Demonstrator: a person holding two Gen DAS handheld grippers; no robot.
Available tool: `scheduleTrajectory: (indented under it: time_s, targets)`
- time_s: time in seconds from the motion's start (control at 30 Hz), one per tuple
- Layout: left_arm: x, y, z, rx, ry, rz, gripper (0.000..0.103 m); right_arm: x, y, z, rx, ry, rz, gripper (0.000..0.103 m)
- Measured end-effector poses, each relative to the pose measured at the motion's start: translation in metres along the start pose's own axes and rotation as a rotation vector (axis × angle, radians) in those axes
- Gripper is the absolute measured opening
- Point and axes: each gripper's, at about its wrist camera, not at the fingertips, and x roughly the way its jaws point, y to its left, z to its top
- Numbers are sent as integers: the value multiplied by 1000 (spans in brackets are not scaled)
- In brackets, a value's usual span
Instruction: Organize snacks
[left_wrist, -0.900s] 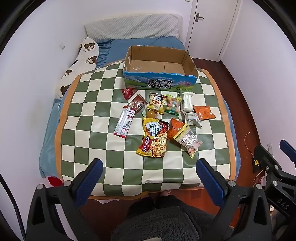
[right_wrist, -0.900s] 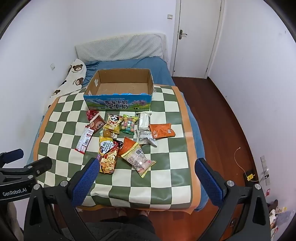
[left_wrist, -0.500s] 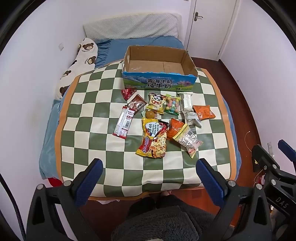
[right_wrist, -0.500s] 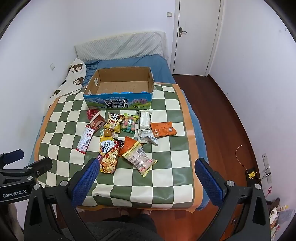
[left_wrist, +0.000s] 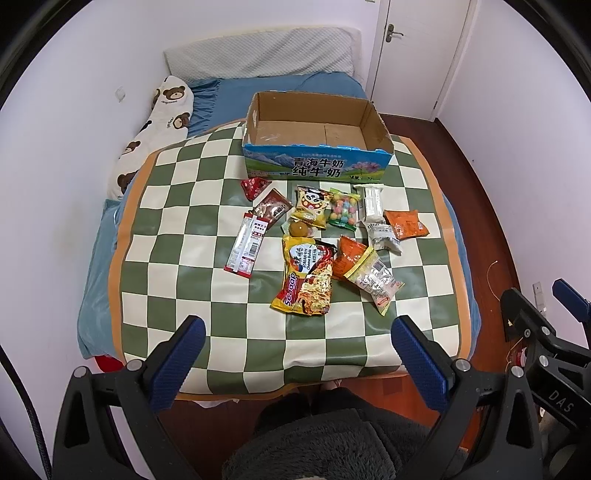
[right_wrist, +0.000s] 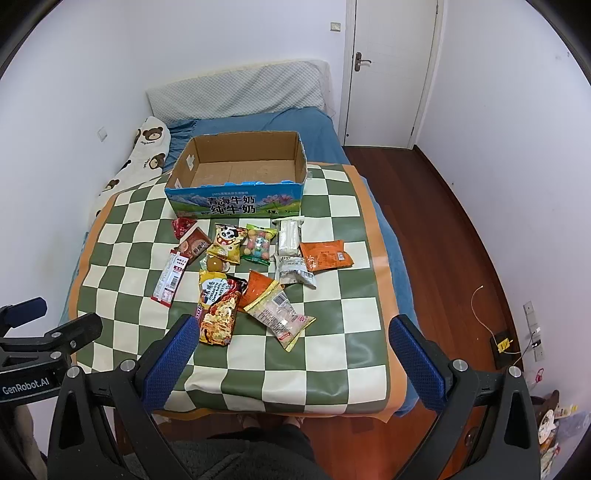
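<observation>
- Cardboard box (left_wrist: 317, 142), open-topped, blue printed front, standing at the far side of the checkered mat (left_wrist: 184, 258)
- Snack packets strewn flat just before it: yellow noodle bag (left_wrist: 306, 277), red-white stick pack (left_wrist: 247, 245), pastel candy bag (left_wrist: 344, 211), orange pouch (left_wrist: 406, 224), clear-and-yellow packet (left_wrist: 373, 277) overlapping an orange bag (left_wrist: 347, 254)
</observation>
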Motion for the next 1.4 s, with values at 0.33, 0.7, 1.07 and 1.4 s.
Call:
scheduleTrajectory:
  time_s: [0.33, 0.7, 1.07, 1.4]
  targets:
    - [-1, -1, 2, 3, 2, -1, 103, -2, 3, 1, 1, -12, -5, 103]
    - [-2, -2, 3, 2, 0, -2, 103, -7, 6, 1, 5, -24, -12, 103]
    - [-5, -4, 7, -1, 1, -7, 103, -6, 5, 2, 5, -23, -12, 103]
    - [-5, -3, 8, -1, 0, -9, 103, -4, 5, 2, 7, -22, -13, 103]
